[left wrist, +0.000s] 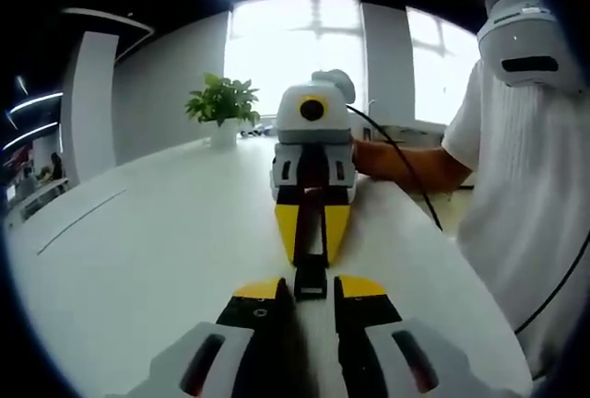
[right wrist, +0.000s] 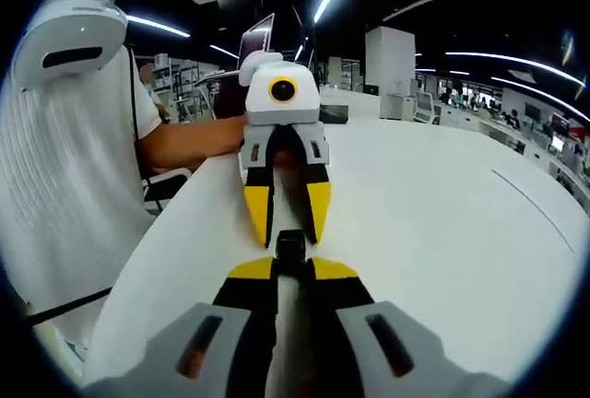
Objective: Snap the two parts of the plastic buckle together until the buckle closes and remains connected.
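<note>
Over a white table (left wrist: 138, 251) my two grippers face each other tip to tip. In the left gripper view my left gripper (left wrist: 311, 289) is shut on one black buckle part (left wrist: 311, 280) at its yellow tips. The right gripper (left wrist: 312, 255) comes in from the top, shut on the other black part (left wrist: 314, 223). The two parts meet end to end; I cannot tell whether they are latched. In the right gripper view my right gripper (right wrist: 291, 269) holds its black part (right wrist: 290, 246), and the left gripper (right wrist: 289, 237) reaches in from above.
A person in a white shirt (left wrist: 525, 195) stands at the table's edge, with an arm (left wrist: 406, 163) behind the right gripper. A potted plant (left wrist: 221, 108) stands at the far end. A black cable (left wrist: 406, 172) trails off the right gripper. Open tabletop (right wrist: 442, 204) lies to the side.
</note>
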### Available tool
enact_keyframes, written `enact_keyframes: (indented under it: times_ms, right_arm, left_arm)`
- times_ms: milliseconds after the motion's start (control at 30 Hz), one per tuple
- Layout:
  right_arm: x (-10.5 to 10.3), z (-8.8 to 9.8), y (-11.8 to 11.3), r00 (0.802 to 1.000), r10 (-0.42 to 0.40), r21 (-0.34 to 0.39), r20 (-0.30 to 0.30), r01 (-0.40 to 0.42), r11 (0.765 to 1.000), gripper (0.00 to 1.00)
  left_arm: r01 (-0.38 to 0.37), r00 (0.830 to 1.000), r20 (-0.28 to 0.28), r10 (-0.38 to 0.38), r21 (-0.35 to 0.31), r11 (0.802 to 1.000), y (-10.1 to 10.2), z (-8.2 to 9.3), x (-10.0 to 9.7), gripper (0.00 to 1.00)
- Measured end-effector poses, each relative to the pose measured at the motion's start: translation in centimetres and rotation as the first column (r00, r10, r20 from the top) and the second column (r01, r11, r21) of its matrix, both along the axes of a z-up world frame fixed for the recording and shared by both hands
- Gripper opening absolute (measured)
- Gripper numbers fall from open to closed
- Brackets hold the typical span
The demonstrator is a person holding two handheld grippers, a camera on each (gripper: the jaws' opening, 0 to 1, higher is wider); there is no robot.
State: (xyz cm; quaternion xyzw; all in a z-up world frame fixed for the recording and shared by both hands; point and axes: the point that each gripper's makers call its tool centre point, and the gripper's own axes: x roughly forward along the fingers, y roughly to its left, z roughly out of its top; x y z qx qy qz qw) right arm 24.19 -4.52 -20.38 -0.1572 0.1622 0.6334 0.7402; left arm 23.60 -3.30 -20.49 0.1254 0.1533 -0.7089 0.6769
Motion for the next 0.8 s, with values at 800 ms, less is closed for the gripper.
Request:
enact_keyframes:
  times_ms: [800]
  right_arm:
    - [0.4,0.0,0.0,1.000,0.000,0.014,-0.010,0.000,1.000,0.12]
  left_arm:
    - [-0.055,0.997,0.048,0.056,-0.021,0.998,-0.2,1.1,0.6,0.33]
